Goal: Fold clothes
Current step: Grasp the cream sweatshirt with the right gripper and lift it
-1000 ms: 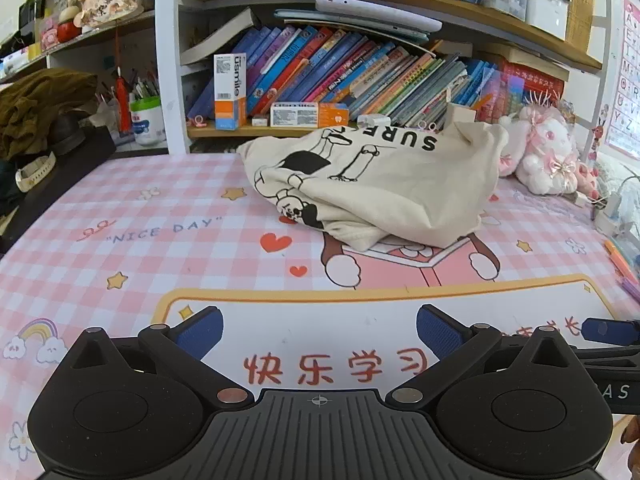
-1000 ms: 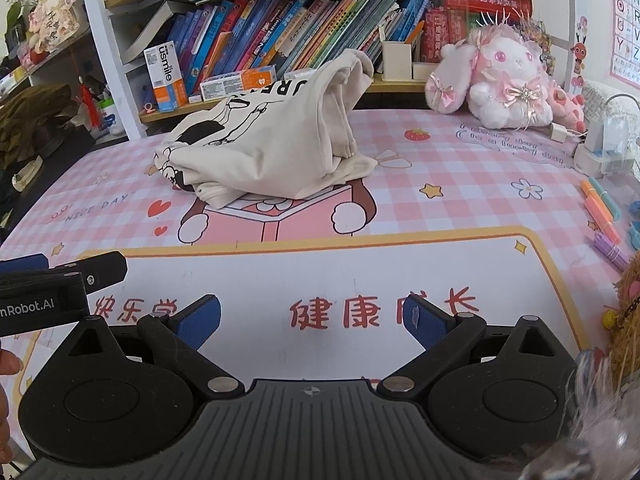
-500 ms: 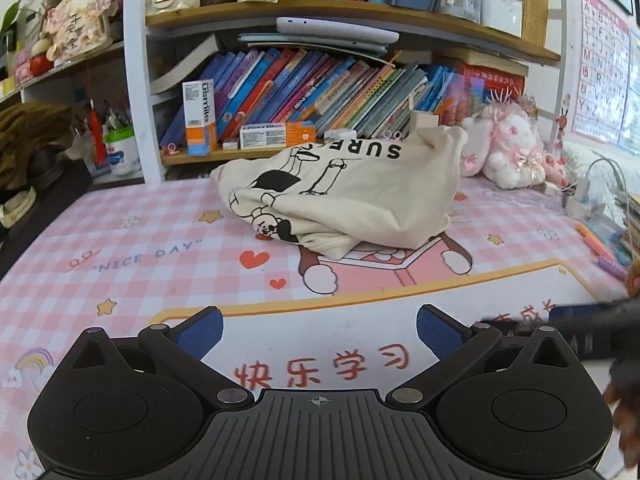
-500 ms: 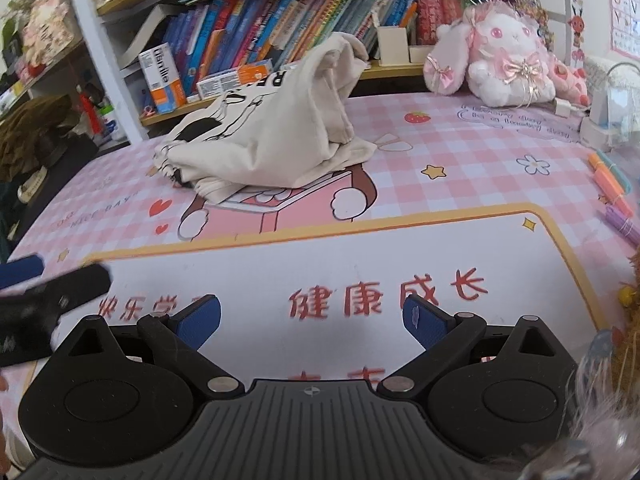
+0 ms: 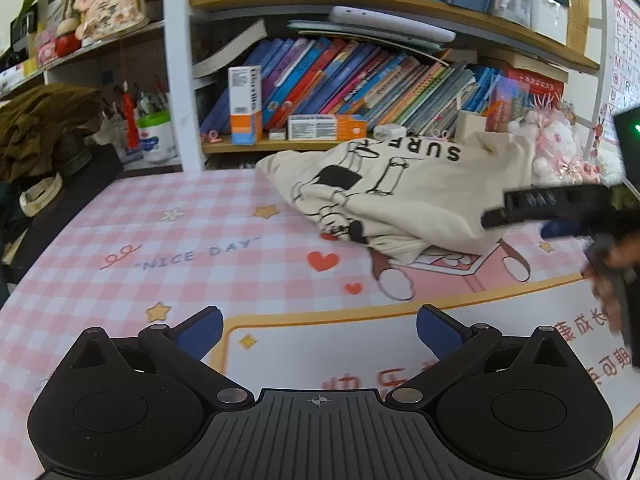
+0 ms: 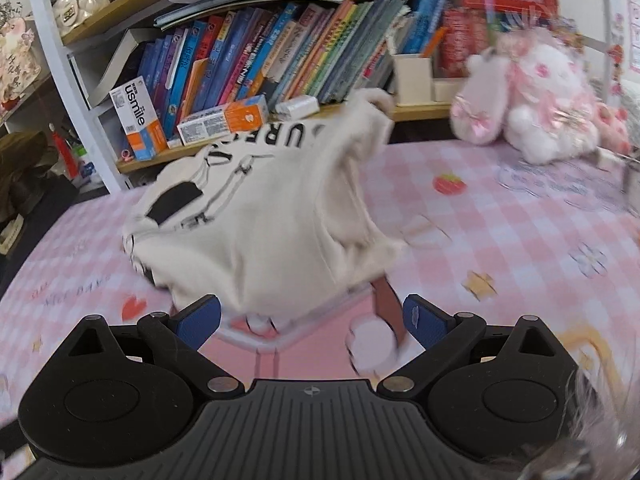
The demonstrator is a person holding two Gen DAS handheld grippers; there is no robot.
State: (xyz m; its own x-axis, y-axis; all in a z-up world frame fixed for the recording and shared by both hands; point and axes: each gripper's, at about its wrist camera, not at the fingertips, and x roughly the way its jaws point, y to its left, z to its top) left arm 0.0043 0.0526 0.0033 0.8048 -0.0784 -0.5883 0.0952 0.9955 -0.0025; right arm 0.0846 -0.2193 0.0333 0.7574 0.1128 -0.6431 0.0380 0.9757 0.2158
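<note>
A cream T-shirt (image 5: 404, 196) with black cartoon print and letters lies bunched in a heap on the pink checked desk mat (image 5: 168, 256). In the right wrist view the same T-shirt (image 6: 260, 224) fills the middle, just beyond my right gripper (image 6: 311, 324), which is open with nothing between its blue pads. My left gripper (image 5: 319, 332) is open too and stands well short of the shirt, over the mat. In the left wrist view the right gripper (image 5: 560, 210) shows blurred at the right, held by a hand (image 5: 616, 280), close to the shirt's right edge.
A bookshelf (image 5: 360, 80) full of books runs along the back. Pink plush toys (image 6: 532, 96) sit at the back right. A pen cup (image 5: 154, 140) and dark cloth pile (image 5: 40, 128) stand at the left. Boxes (image 6: 222, 122) sit on the lower shelf behind the shirt.
Both grippers have moved forward toward the shirt, the right one much closer, nearly at its front edge. The left view has swung left. Both stay open.
</note>
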